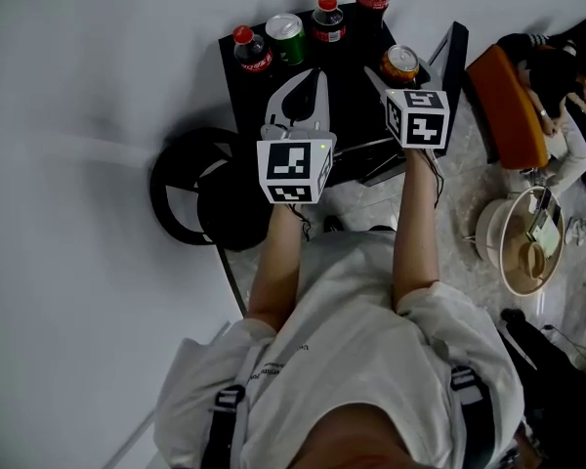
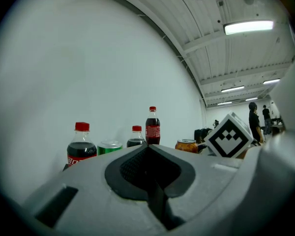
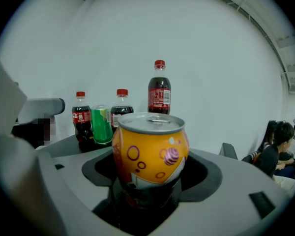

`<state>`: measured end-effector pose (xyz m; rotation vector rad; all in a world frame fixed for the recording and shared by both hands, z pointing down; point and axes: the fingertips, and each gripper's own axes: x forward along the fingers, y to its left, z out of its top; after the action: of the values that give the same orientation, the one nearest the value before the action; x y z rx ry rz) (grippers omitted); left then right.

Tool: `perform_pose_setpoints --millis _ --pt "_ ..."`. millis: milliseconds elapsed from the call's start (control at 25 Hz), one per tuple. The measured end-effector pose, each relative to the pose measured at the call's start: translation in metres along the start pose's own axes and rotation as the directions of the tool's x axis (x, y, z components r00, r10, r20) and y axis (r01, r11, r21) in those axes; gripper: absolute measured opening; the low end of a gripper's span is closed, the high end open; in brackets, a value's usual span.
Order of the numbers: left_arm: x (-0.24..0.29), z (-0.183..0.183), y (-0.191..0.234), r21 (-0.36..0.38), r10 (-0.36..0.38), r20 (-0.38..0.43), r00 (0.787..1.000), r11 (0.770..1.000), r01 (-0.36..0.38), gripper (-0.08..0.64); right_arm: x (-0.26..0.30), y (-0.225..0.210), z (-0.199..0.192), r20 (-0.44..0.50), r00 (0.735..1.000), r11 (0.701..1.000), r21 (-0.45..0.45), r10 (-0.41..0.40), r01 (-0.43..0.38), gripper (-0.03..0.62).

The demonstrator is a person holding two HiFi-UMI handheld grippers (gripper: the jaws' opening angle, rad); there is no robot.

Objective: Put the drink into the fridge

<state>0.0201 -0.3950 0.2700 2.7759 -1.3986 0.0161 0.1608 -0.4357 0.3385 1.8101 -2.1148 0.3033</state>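
Biggest thing first: the black unit stands against the white wall, and its flat top is the staging spot for every drink. Whether this is the fridge itself, I can't tell from here. Two grippers sit over its near side. The left gripper points level, jaws together with nothing between them, off to the left and apparently keeping out of the way. The right gripper is the busy one. It tips slightly down, its jaws spread wide on either side of the orange can with gaps showing on both sides, so there is no grip on it. That can stands upright by the top's right edge, nearer than the others and apart from them, which makes it the easy pick. Far behind it is the tall cola bottle. To the left along the far side stand one short cola bottle and a second short cola bottle, with the green can tucked between them. My read: a squeeze on the orange can is what's needed next.
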Motion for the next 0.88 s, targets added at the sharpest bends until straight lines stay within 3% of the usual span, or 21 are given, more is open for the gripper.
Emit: perform_pose_setpoints --millis 40,360,640,880 --pt "-0.001 -0.002 0.003 -0.004 0.007 -0.001 1.000 1.000 -0.007 0.009 0.000 0.003 0.002 0.015 1.000 1.000 -0.006 0.005 -0.005 0.343" --pt "-0.024 0.001 0.009 0.002 0.077 0.001 0.997 0.997 -0.077 0.009 -0.011 0.026 0.008 0.082 0.995 0.997 -0.055 0.051 -0.047 0.337" --pt "-0.063 0.002 0.006 -0.016 0.188 0.004 0.982 0.982 -0.188 0.009 -0.036 0.049 0.016 0.155 0.971 0.983 -0.013 0.181 -0.182 0.337" --pt "-0.099 -0.017 -0.008 -0.053 0.284 -0.015 0.959 0.957 -0.284 0.009 -0.067 0.071 0.008 0.180 0.934 0.951 -0.028 0.308 -0.308 0.337"
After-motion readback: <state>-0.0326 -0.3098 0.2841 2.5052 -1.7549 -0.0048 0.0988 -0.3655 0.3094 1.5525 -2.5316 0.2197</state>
